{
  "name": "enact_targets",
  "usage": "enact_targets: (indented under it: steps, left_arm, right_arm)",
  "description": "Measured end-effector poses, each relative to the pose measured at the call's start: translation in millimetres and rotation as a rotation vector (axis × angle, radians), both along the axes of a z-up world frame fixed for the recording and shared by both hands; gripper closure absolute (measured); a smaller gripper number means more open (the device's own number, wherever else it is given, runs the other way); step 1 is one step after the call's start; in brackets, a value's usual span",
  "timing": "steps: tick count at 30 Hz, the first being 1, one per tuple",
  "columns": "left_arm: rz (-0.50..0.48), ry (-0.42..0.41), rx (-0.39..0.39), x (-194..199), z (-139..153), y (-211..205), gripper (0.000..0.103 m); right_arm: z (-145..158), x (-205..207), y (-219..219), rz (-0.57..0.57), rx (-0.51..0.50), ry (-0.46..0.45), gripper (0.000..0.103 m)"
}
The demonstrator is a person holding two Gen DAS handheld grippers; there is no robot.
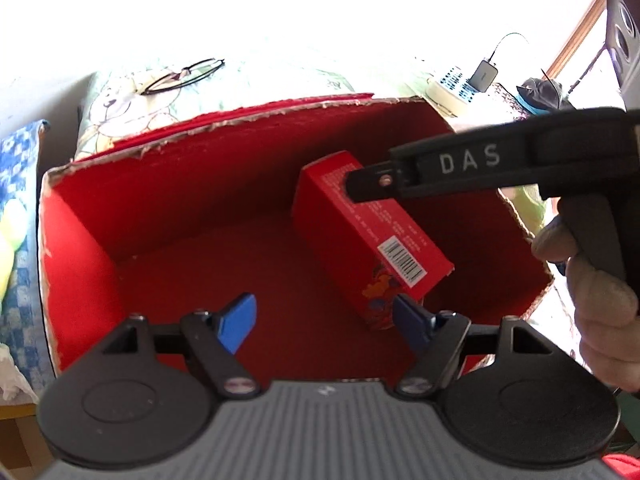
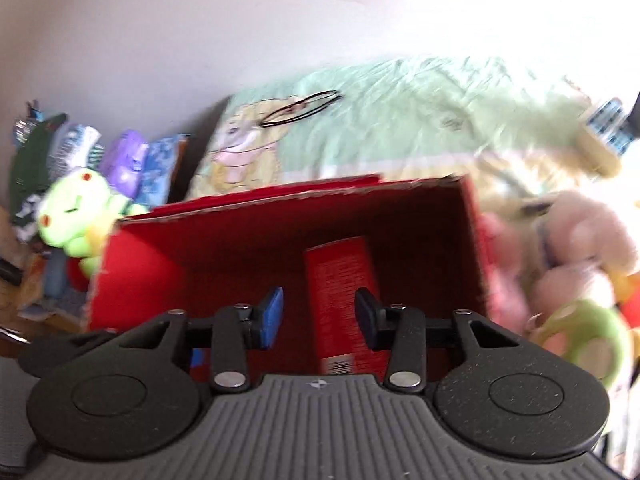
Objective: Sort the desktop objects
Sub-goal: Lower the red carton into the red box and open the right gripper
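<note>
Carton: small red cardboard carton with a barcode label lies inside the large open red cardboard box with torn edges, on the box floor toward its right half.
Long axis: in the left wrist view it runs from the box's back wall down toward the camera, slanting to the right; in the right wrist view it runs almost straight away from the camera.
Right claw: it straddles the carton, one finger on each side, lined up with the long axis. The view is blurred, so whether the pads press the carton's sides or only flank it I cannot tell. In the left wrist view a black finger lies against the carton's far end.
Left claw: spread and holding nothing; the carton's near end lies just beyond its right blue pad.
Nearer hand: the right one, already over the carton; the person's hand shows on its handle at the right edge.
Judgement: any lift or release turns on the right claw, across the carton's narrow width.
Surroundings: wire-framed spectacles lie on the pale green printed bedsheet behind the box, well apart; green plush toy sits left of the box.
</note>
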State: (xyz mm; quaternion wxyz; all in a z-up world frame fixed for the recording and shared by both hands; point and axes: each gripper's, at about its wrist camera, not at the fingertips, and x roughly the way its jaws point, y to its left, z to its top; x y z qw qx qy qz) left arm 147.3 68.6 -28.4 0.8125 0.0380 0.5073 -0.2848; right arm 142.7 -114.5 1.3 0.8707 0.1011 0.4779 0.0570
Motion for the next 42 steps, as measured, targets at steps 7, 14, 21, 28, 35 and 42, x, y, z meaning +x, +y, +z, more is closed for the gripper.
enact_targets:
  steps: [7,14,21,28,35,42]
  left_arm:
    - [0.025,0.006,-0.004,10.3,5.2,-10.6,0.027]
    - [0.034,0.017,0.018,3.2,-0.1,-3.9,0.027]
    - [0.050,0.022,0.018,5.9,-4.3,-3.4,0.027]
    - [0.061,0.015,0.015,10.7,-3.0,-6.2,0.027]
    - [0.068,0.033,0.026,11.0,-8.5,-2.4,0.027]
    - [0.075,0.047,0.025,15.0,-13.0,-2.1,0.027]
  right_arm:
    - [-1.3,-3.3,-22.3,0.025,0.210,0.000,0.061]
    - [-22.3,11.2,-7.3,0.074,0.272,0.103,0.061]
    - [-18.5,2.9,-20.1,-0.027,0.105,0.054,0.076]
    - [-12.2,-3.2,-18.3,0.044,0.236,0.025,0.070]
    - [-21.3,8.1,-5.2,0.015,0.079,0.057,0.070]
    - [-21.5,3.5,-19.1,-0.016,0.105,0.047,0.070]
